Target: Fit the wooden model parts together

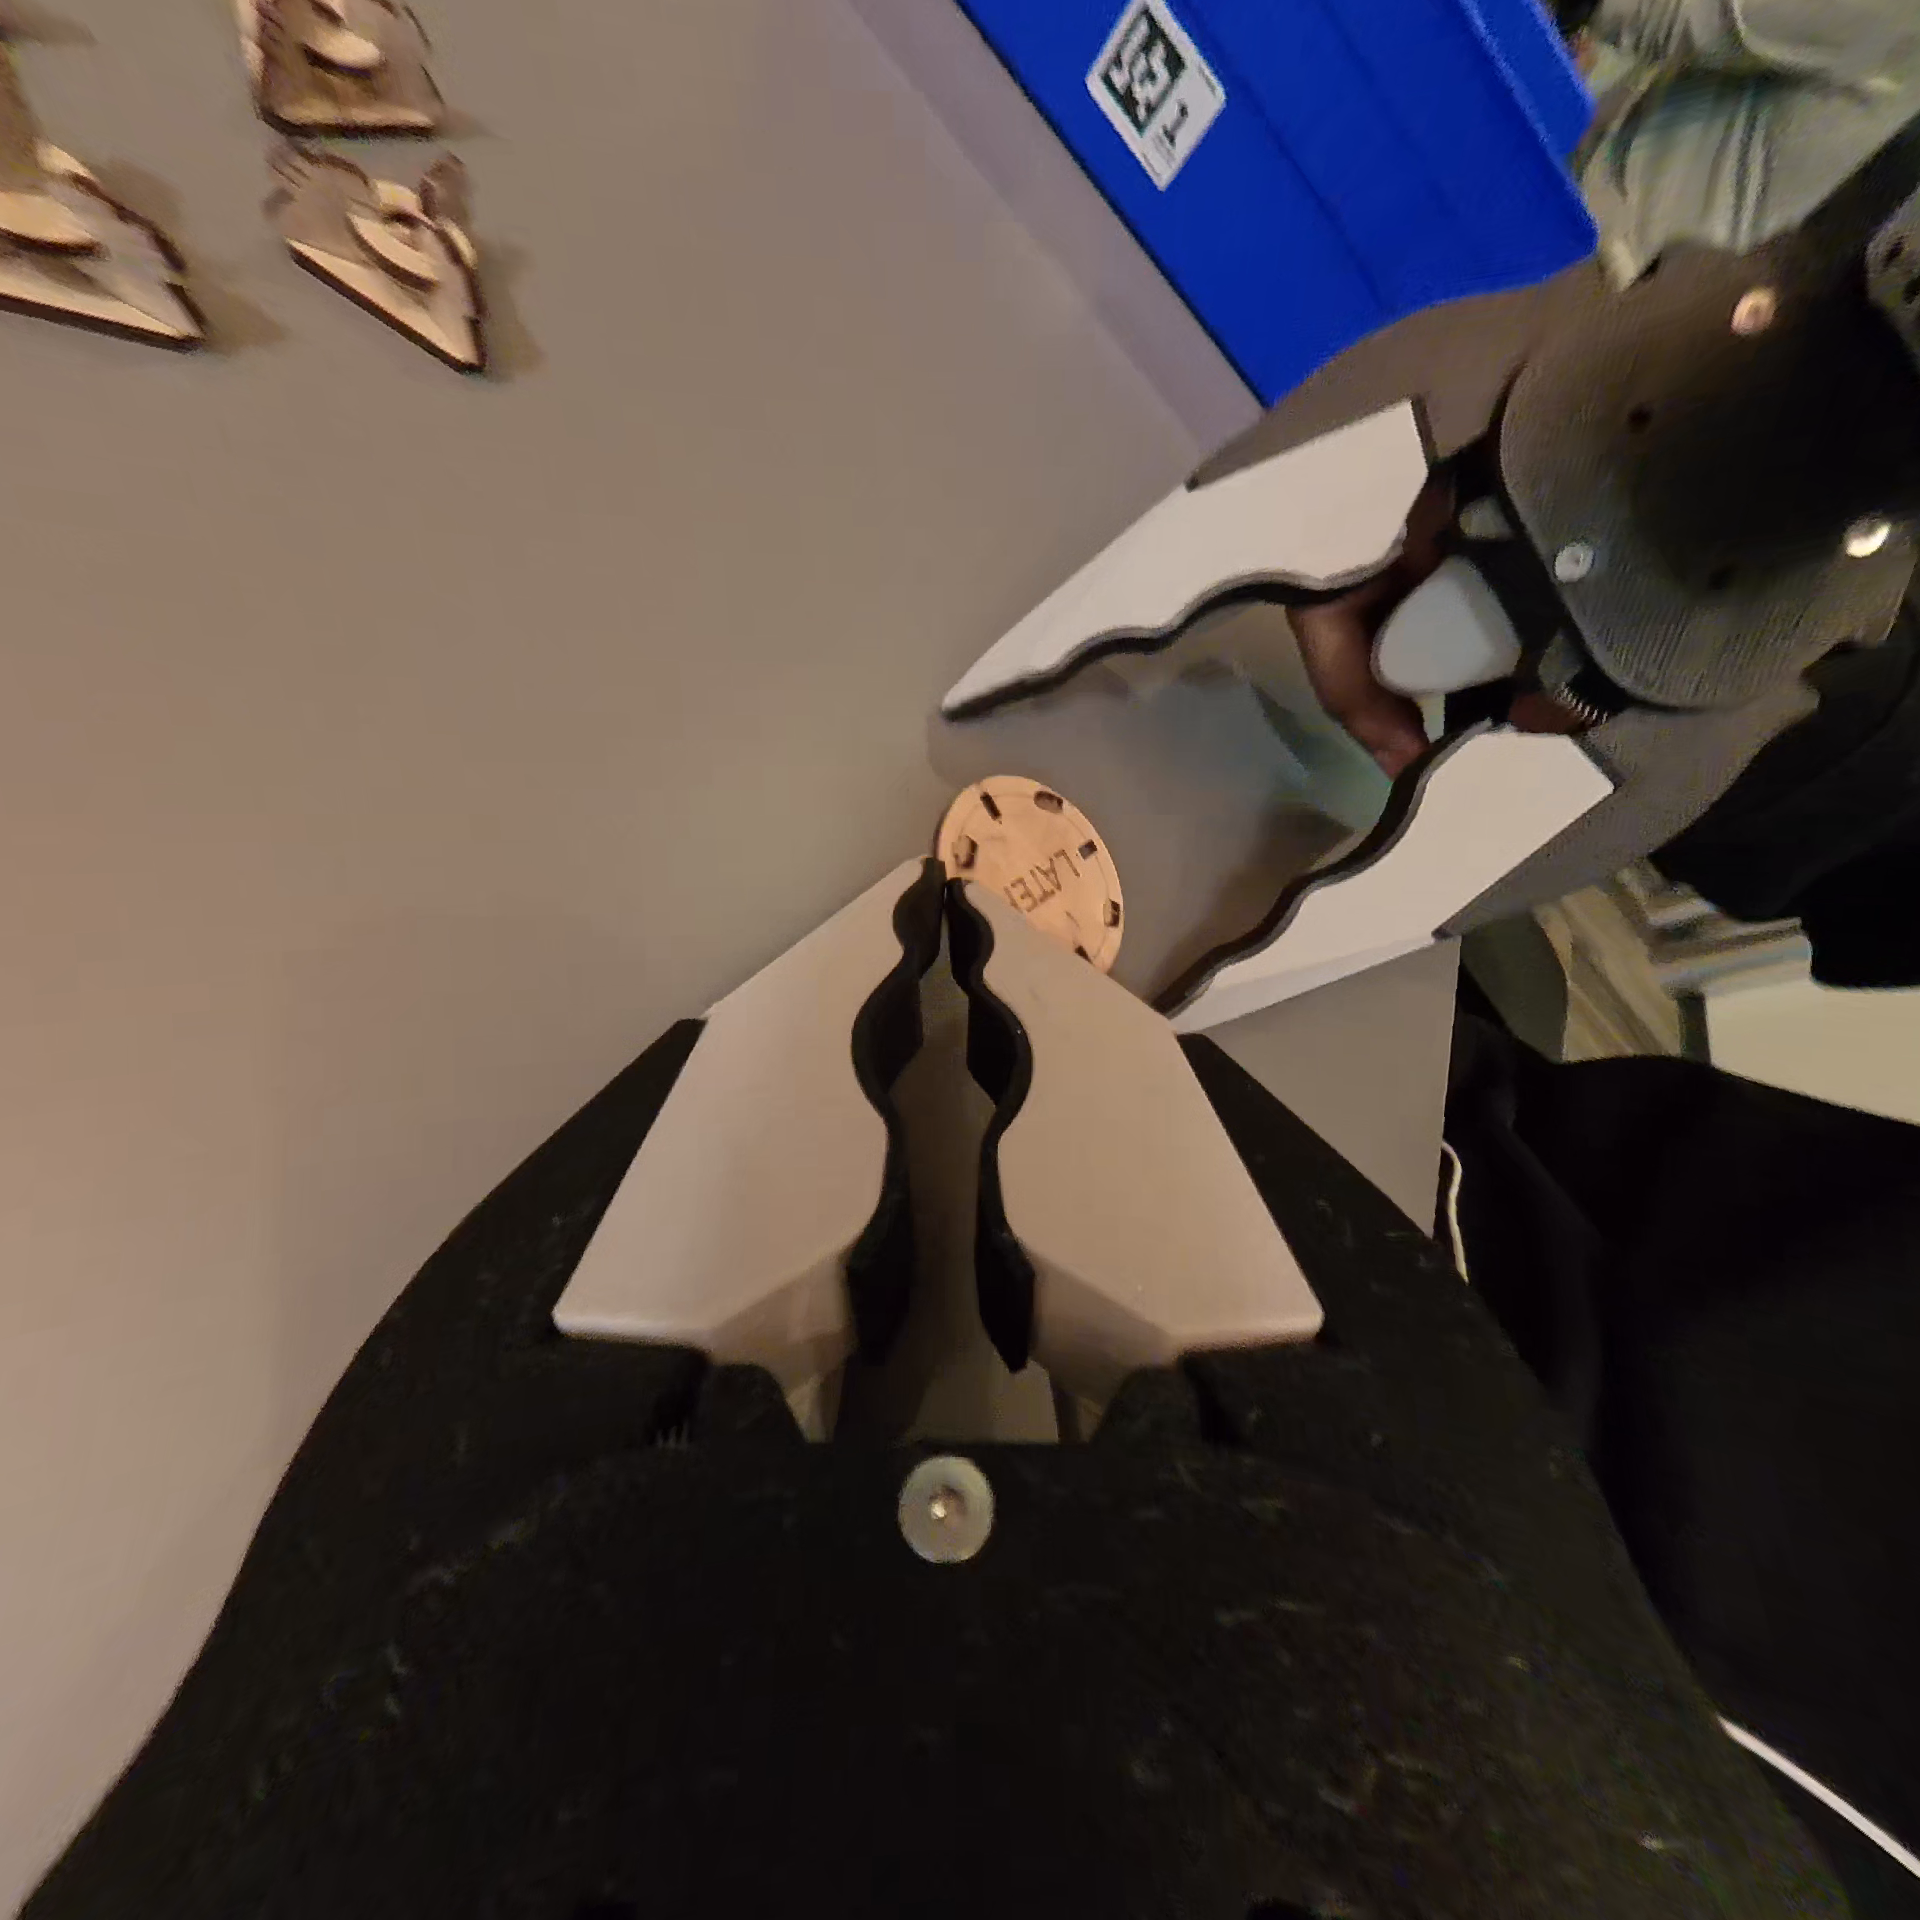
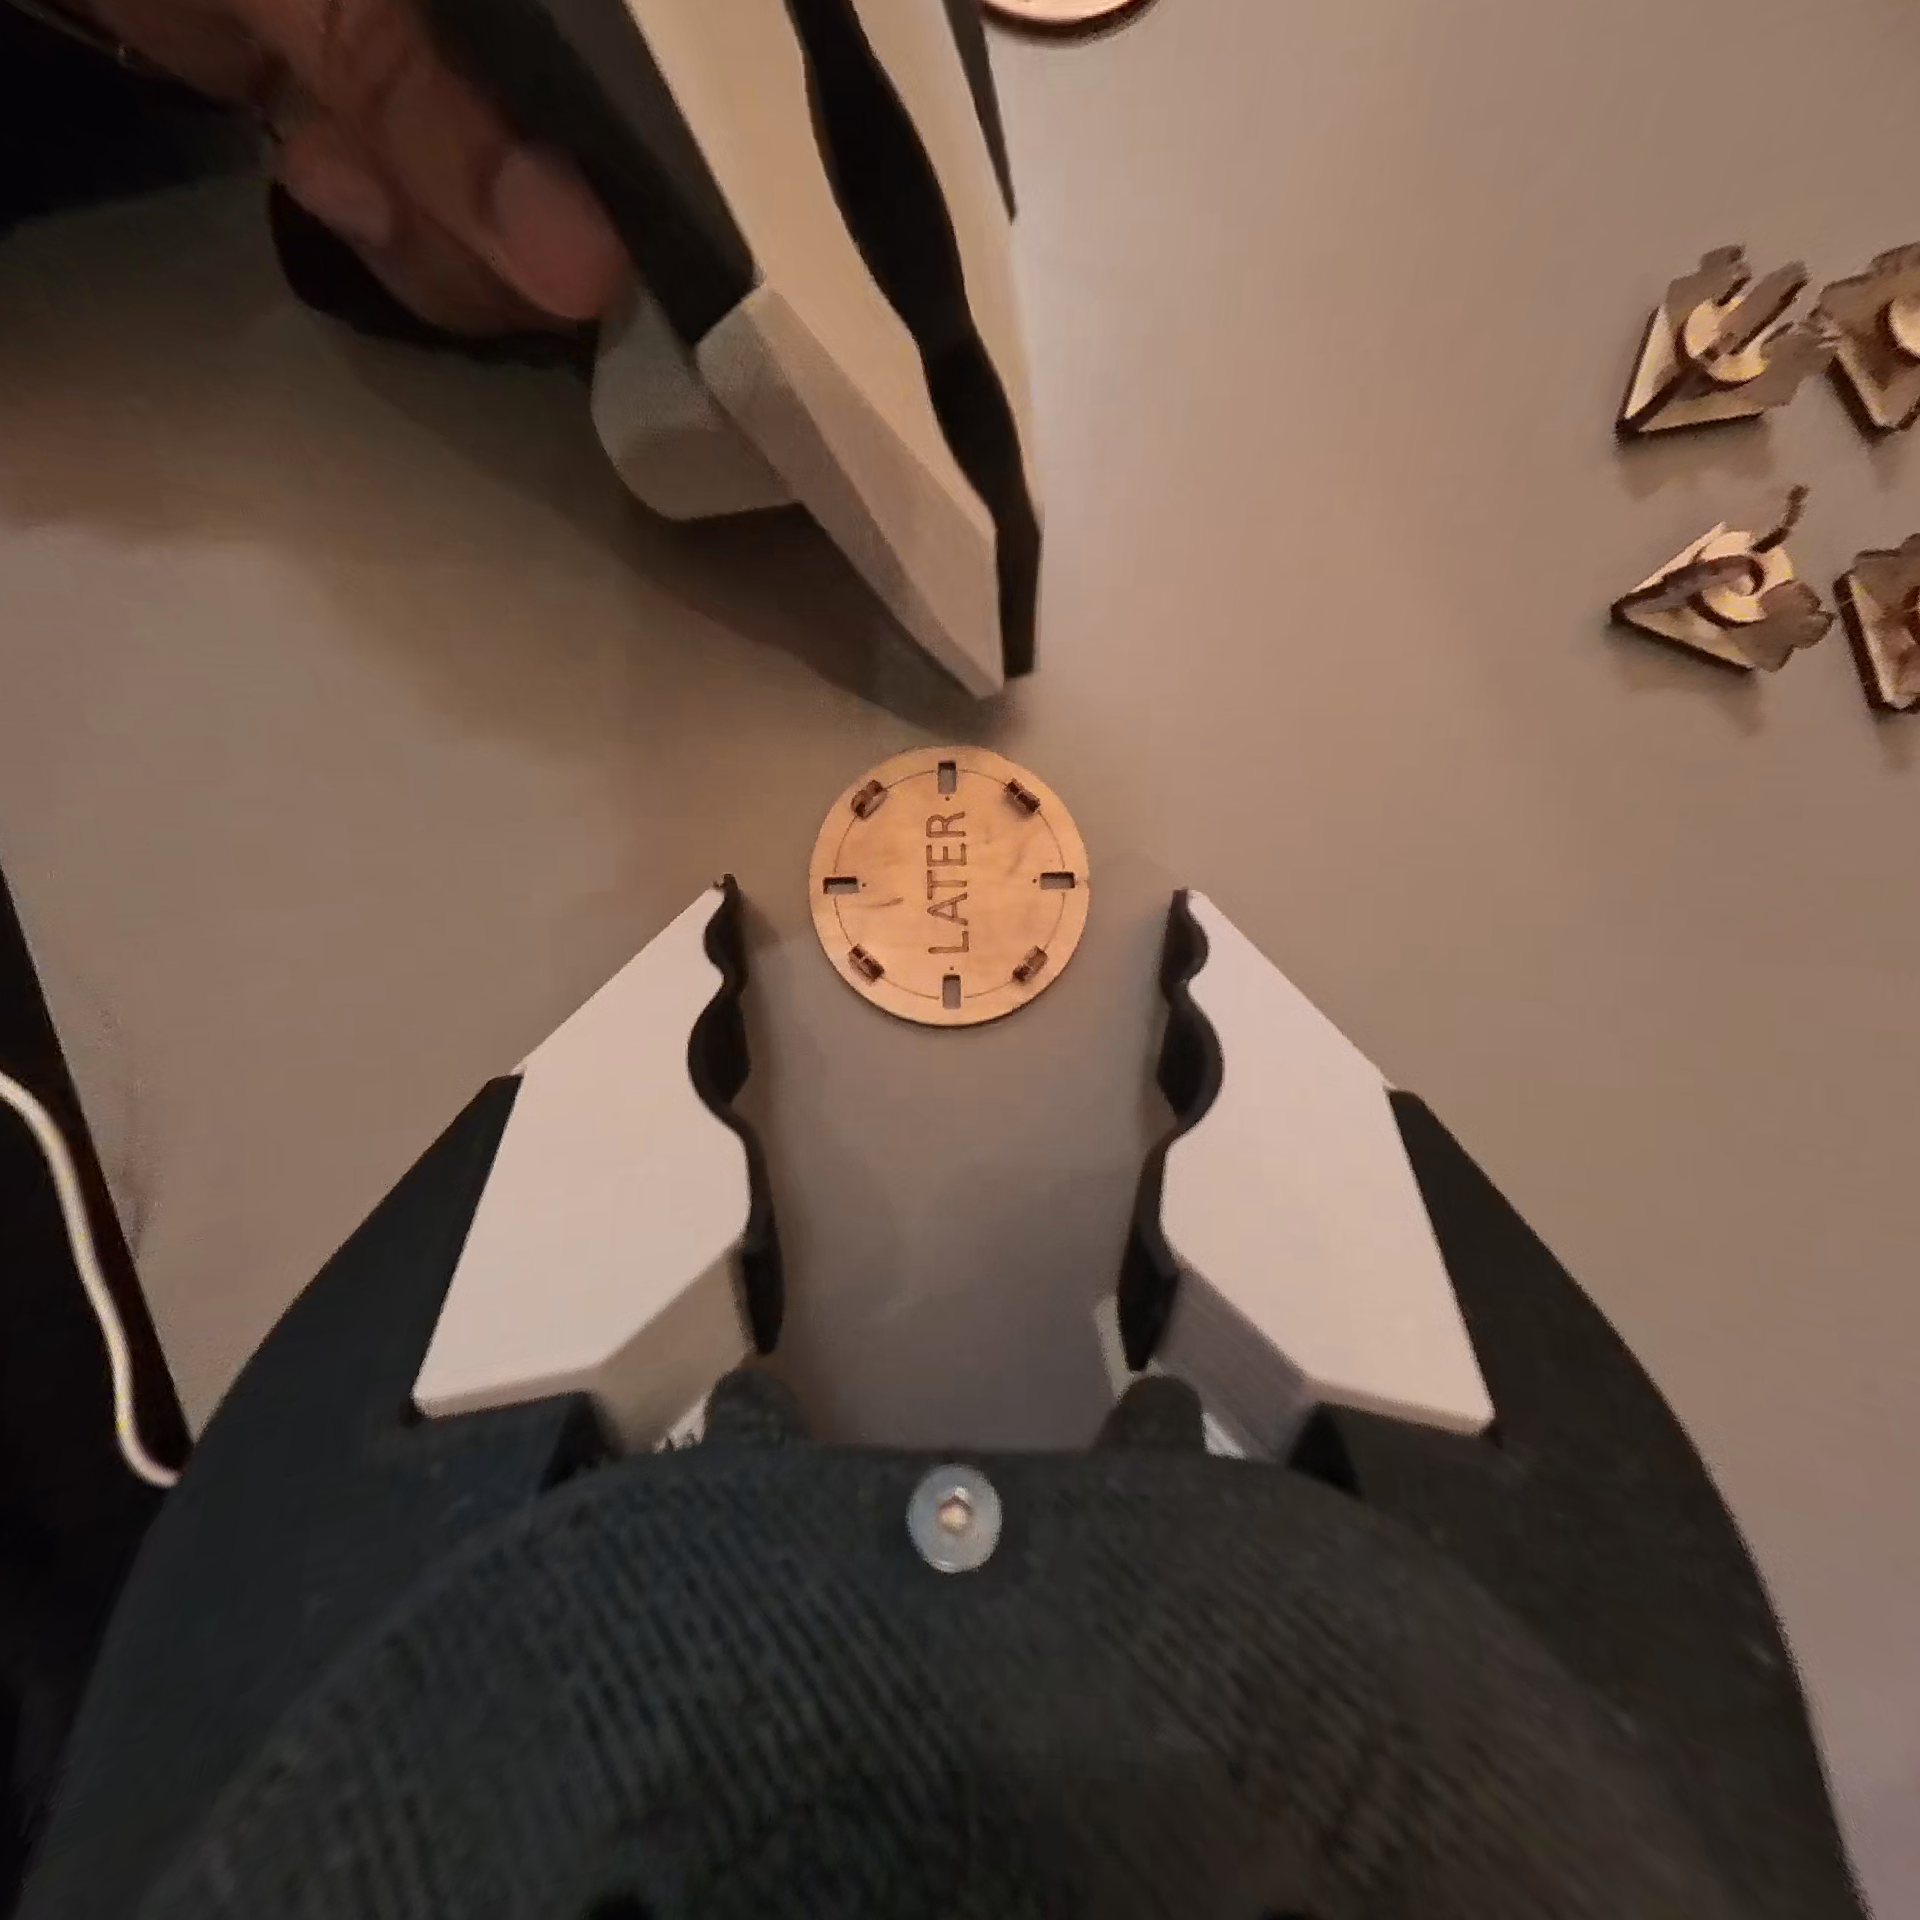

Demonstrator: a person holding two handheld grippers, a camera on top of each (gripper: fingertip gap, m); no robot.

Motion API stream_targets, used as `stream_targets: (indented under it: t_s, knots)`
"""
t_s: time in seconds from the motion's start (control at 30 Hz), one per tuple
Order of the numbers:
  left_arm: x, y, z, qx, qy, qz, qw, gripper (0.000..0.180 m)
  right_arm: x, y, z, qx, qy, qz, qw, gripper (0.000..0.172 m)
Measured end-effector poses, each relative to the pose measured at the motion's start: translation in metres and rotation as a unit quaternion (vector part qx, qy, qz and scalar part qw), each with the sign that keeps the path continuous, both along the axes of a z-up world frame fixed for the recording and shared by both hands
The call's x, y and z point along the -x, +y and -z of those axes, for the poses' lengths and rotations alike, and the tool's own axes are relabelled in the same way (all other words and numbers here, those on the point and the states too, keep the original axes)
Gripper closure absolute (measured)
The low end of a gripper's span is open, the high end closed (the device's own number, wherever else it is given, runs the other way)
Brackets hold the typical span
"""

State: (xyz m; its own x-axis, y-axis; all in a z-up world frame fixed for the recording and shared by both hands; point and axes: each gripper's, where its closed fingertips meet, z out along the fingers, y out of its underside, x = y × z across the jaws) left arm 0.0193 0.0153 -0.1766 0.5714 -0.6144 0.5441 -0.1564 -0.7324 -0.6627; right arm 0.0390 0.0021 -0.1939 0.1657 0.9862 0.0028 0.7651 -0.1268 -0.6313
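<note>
A round wooden disc with engraved letters and small slots lies flat on the grey table. My right gripper is open, with a fingertip on either side of the disc and a gap between each pad and it. My left gripper is shut, with its pads together at the tips and nothing between them. Its tips hover just beside the disc, at the disc's far edge in the right wrist view. The open right gripper also shows in the left wrist view, straddling the disc.
Several triangular wooden pieces lie in a group to the right, seen at the upper left in the left wrist view. A blue bin with a white tag stands beyond the table. Another disc's edge shows at the top. A hand holds the left gripper. My left and right fingertips are right by each other.
</note>
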Motion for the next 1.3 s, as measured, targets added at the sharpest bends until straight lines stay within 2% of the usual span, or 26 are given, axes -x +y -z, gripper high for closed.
stream_targets:
  t_s: [0.03,0.13,0.23,0.4,0.53,0.67,0.73,0.87,0.93,1.0,1.17,1.3]
  knots:
    - [0.002,0.003,-0.002,-0.004,-0.006,-0.010,1.000,0.180,0.000,0.001,0.000,-0.001,0.007,0.006,1.000,0.094]
    - [0.006,0.010,-0.014,-0.009,-0.041,-0.030,0.999,0.180,-0.002,0.005,-0.002,-0.002,0.020,0.018,1.000,0.121]
    - [0.008,0.014,-0.024,-0.014,-0.074,-0.042,0.996,0.180,-0.003,0.005,-0.002,-0.003,0.031,0.020,0.999,0.121]
    - [0.013,0.020,-0.029,-0.034,-0.079,-0.063,0.994,0.172,-0.003,0.008,-0.006,-0.026,0.051,0.019,0.998,0.121]
    - [0.019,0.026,-0.043,-0.047,-0.120,-0.085,0.988,0.154,0.001,0.023,-0.034,-0.103,0.107,0.032,0.988,0.121]
    - [0.014,0.017,-0.062,-0.019,-0.210,-0.055,0.976,0.143,0.016,0.028,-0.066,-0.185,0.164,0.017,0.969,0.121]
    - [0.013,0.013,-0.070,-0.016,-0.242,-0.042,0.969,0.147,0.024,0.026,-0.074,-0.211,0.182,0.009,0.960,0.121]
    - [0.016,0.012,-0.078,-0.034,-0.258,-0.040,0.965,0.177,0.036,0.023,-0.085,-0.240,0.210,-0.002,0.948,0.121]
    - [0.020,0.014,-0.079,-0.053,-0.252,-0.046,0.965,0.179,0.039,0.023,-0.088,-0.243,0.223,-0.003,0.944,0.121]
    - [0.025,0.018,-0.081,-0.075,-0.240,-0.061,0.966,0.180,0.040,0.025,-0.092,-0.227,0.242,0.001,0.943,0.126]
    - [0.029,0.018,-0.083,-0.119,-0.206,-0.058,0.970,0.180,0.036,0.035,-0.123,-0.101,0.352,0.001,0.930,0.111]
    - [0.023,0.011,-0.088,-0.143,-0.204,-0.031,0.968,0.180,0.041,0.028,-0.129,-0.007,0.387,-0.093,0.917,0.124]
